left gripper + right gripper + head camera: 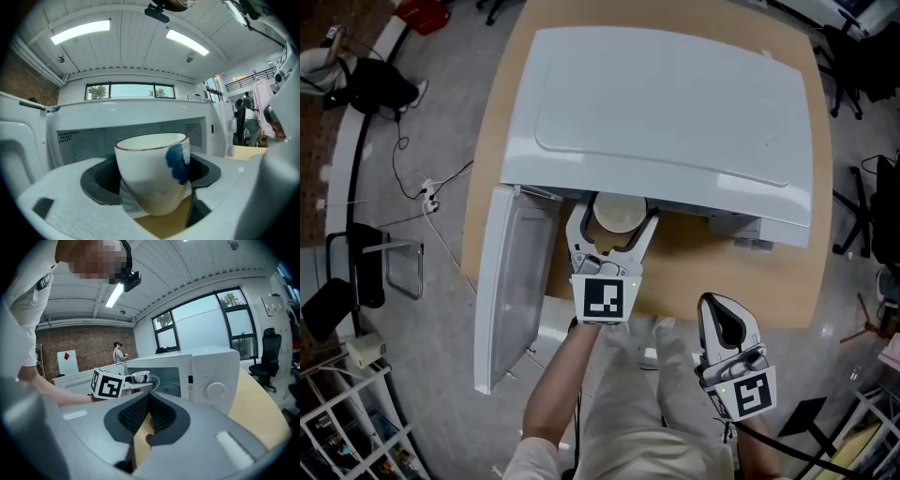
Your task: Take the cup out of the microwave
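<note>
Gripping the cream ceramic cup with the blue splash on its side [151, 173], your left gripper [615, 220] has its jaws closed on the cup's two sides. The cup hangs clear of the tan wooden table [694, 272], right at the mouth of the white box-shaped microwave [675, 103], half under its front edge. Its axis is close to upright, tipped a little, and it looks empty from above. The way out runs straight back from the microwave toward you, with the open white door [511, 281] swung out on the microwave's left. Your right gripper [719, 309] sits well back from the microwave's front, jaws drawn together on nothing, so the left does this job. Behind the cup, the microwave cavity shows nothing else inside.
</note>
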### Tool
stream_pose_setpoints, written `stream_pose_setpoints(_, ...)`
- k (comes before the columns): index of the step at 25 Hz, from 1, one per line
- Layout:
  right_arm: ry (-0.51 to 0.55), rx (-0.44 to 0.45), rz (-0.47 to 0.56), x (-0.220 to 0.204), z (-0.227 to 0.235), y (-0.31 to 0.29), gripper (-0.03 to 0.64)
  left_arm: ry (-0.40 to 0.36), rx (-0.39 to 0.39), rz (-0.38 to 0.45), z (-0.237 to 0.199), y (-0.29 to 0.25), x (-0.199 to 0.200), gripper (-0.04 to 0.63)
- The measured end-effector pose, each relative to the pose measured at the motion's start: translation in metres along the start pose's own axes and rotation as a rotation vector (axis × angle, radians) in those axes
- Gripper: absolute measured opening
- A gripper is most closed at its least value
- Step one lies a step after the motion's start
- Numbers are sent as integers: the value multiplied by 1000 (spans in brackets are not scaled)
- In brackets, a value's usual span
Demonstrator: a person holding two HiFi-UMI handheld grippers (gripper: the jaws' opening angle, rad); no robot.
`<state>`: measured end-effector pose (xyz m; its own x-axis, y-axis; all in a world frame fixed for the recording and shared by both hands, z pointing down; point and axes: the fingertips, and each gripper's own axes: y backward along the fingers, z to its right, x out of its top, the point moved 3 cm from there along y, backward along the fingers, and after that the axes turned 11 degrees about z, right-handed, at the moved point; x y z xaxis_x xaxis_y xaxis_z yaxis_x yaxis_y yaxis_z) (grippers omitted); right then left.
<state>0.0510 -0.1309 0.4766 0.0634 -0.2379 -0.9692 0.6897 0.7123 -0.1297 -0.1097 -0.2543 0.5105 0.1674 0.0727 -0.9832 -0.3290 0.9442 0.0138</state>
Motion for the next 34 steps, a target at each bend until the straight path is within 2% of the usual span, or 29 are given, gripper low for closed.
stream_pose_setpoints(6,29,12,40,30,-10,18,6,19,1,-8,22,38,39,400)
stream_pose_setpoints(15,55,-28,99,69,-13,37,5,-7,3,1,46,88,111,400)
stream_pose_setpoints(16,58,-28,106,73,-14,39,5,4,11,1,49,95,119,400)
stream_pose_setpoints(19,65,-32,119,83,-15,48,5,112,63,25,60,113,137,400)
stream_pose_setpoints(22,62,-48,128,86,-14,56,5,129,65,-28,74,129,143,400)
stream_pose_setpoints(25,58,-68,132,87,-14,68,5,164,83,-45,84,143,149,400)
stream_pose_setpoints(34,81,-81,153,96,-18,90,5,177,99,9,98,170,172,400)
